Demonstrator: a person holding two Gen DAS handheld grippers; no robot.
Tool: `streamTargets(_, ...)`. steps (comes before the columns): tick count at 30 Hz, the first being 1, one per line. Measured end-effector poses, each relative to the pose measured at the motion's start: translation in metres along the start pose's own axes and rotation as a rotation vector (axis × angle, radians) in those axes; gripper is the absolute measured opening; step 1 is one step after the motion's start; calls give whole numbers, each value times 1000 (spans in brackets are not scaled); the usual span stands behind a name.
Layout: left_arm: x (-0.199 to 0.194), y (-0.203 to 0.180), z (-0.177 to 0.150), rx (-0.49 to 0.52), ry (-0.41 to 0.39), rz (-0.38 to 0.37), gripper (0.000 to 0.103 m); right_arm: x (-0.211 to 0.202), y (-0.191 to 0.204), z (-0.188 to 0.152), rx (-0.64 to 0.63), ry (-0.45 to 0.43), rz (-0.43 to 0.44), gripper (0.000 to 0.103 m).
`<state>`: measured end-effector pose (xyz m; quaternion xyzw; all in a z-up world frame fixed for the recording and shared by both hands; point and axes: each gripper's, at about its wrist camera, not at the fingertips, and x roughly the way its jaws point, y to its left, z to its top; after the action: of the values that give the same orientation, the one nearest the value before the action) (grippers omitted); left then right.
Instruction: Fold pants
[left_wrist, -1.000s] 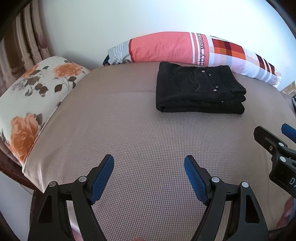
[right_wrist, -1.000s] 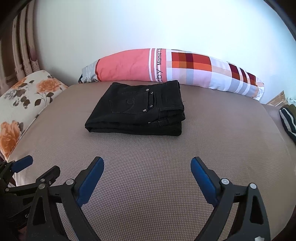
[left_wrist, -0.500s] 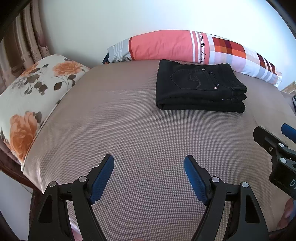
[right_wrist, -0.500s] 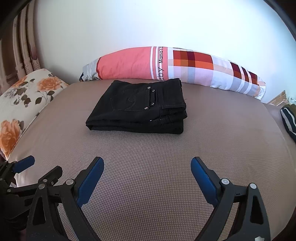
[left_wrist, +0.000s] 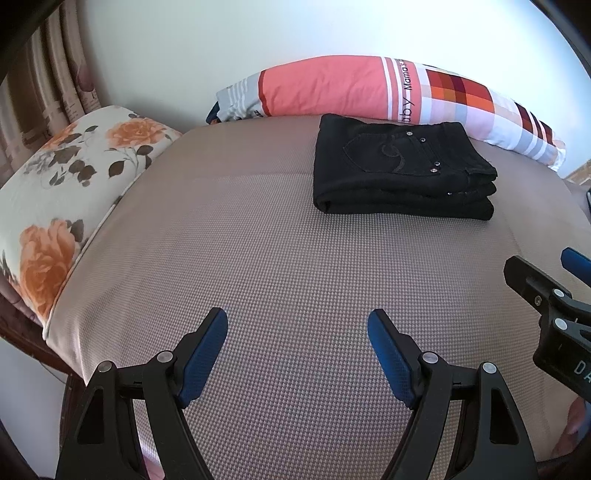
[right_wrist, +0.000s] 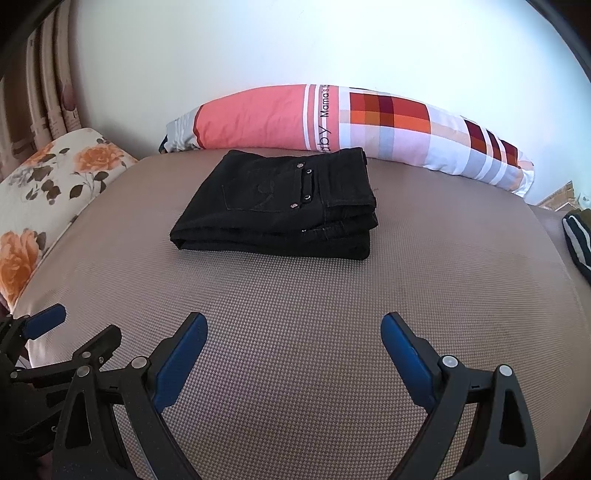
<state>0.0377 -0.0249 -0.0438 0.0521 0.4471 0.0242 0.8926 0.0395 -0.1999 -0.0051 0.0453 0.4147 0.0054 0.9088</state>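
Black pants (left_wrist: 399, 173) (right_wrist: 280, 206) lie folded into a neat stack near the back of the beige bed (left_wrist: 258, 258) (right_wrist: 424, 277), a back pocket facing up. My left gripper (left_wrist: 297, 321) hovers open over the bed's near part, well short of the pants, nothing between its blue pads. My right gripper (right_wrist: 293, 325) is also open and empty, at a similar distance from the stack. The right gripper's fingers (left_wrist: 532, 284) show at the right edge of the left wrist view; the left gripper's fingers (right_wrist: 48, 321) show at the lower left of the right wrist view.
A long pink and checked pillow (left_wrist: 369, 88) (right_wrist: 332, 122) lies against the white wall behind the pants. A floral cushion (left_wrist: 66, 177) (right_wrist: 44, 192) sits at the bed's left side by a curtain (left_wrist: 48, 74). A dark striped garment (right_wrist: 576, 243) lies at the right edge.
Both views have tilted very slightly, so the pants and pillows sit a little higher in the frames. The pants and both grippers' openings are the same.
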Motion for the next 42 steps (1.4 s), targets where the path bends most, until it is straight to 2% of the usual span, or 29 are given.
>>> streamTargets(42, 11, -4, -7, 21, 42, -5, 79, 11, -8, 0, 18, 43, -2, 94)
